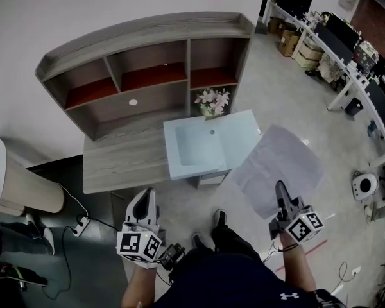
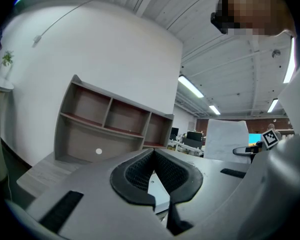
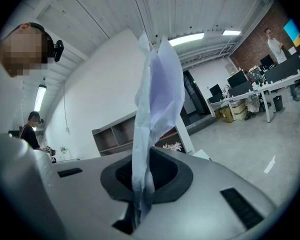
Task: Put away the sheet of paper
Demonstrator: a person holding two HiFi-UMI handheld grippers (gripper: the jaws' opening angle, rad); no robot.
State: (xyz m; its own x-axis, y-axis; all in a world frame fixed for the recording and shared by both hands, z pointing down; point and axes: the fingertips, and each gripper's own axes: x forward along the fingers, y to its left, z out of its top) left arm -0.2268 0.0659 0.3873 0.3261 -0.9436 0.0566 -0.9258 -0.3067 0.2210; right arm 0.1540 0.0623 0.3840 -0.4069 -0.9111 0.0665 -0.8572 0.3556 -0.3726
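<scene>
The sheet of paper (image 1: pixel 279 164) is white and a little crumpled. It hangs in the air to the right of the desk, with my right gripper (image 1: pixel 281 188) shut on its near edge. In the right gripper view the sheet of paper (image 3: pixel 157 84) rises upright from the closed jaws of the right gripper (image 3: pixel 140 184). My left gripper (image 1: pixel 147 201) is held low in front of the desk, shut, with nothing in it; its fingertips meet in the left gripper view (image 2: pixel 153 154). A light blue open box (image 1: pixel 208 143) rests on the wooden desk (image 1: pixel 122 162).
A shelf unit (image 1: pixel 147 50) with several open compartments stands at the back of the desk, with pink flowers (image 1: pixel 213 100) at its lower right. A beige cylinder (image 1: pixel 19 185) and a power strip (image 1: pixel 81 223) are at the left. Office desks with monitors (image 1: pixel 353 56) line the right.
</scene>
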